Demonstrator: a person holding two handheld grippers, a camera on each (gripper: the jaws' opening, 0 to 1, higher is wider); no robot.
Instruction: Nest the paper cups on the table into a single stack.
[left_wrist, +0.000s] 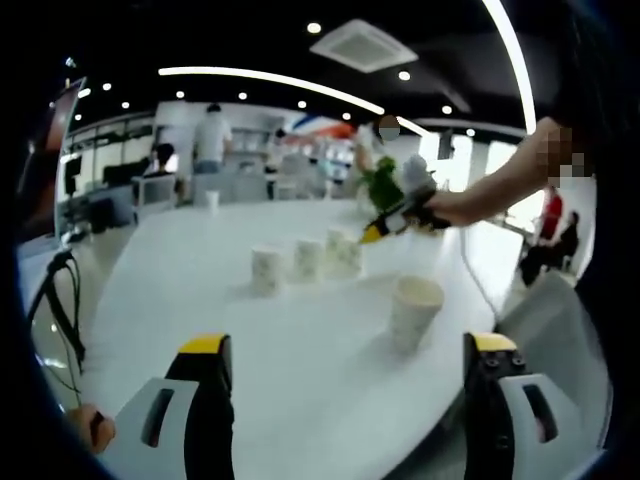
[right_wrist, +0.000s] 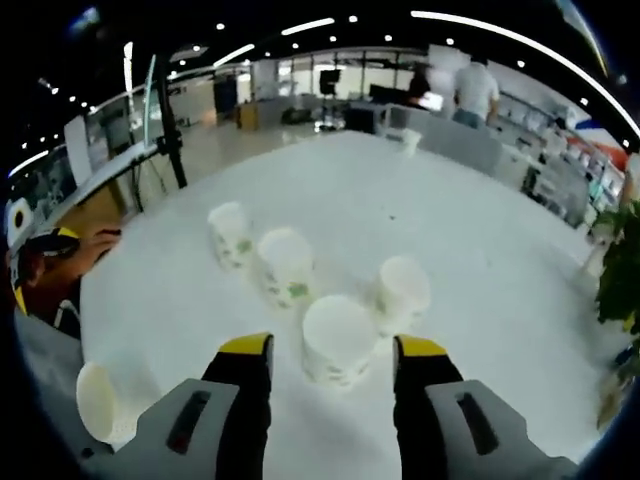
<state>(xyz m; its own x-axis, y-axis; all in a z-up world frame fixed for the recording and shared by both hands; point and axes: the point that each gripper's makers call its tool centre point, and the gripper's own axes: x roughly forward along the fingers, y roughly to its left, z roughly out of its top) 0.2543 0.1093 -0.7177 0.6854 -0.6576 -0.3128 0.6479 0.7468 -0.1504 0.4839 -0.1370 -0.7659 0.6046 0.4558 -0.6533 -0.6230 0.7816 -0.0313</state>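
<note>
Several white paper cups stand upside down in a cluster on the white table (left_wrist: 200, 300), among them a left cup (left_wrist: 267, 270) and a middle cup (left_wrist: 307, 258). Nearer me on the right, one cup (left_wrist: 413, 312) stands upright. My left gripper (left_wrist: 345, 385) is open and empty, well short of them. A hand holds the right gripper (left_wrist: 375, 232) just above the far right cups. In the right gripper view, the right gripper (right_wrist: 332, 362) is open, its jaws on either side of the nearest upside-down cup (right_wrist: 338, 342) without touching it. The upright cup (right_wrist: 100, 400) sits at the lower left.
Another cup (left_wrist: 211, 198) stands far off near the table's back edge. A stand with cables (left_wrist: 60, 300) is by the table's left edge. A green plant (left_wrist: 383, 185) and people are behind the table. The left gripper (right_wrist: 35, 265) shows at the table's rim.
</note>
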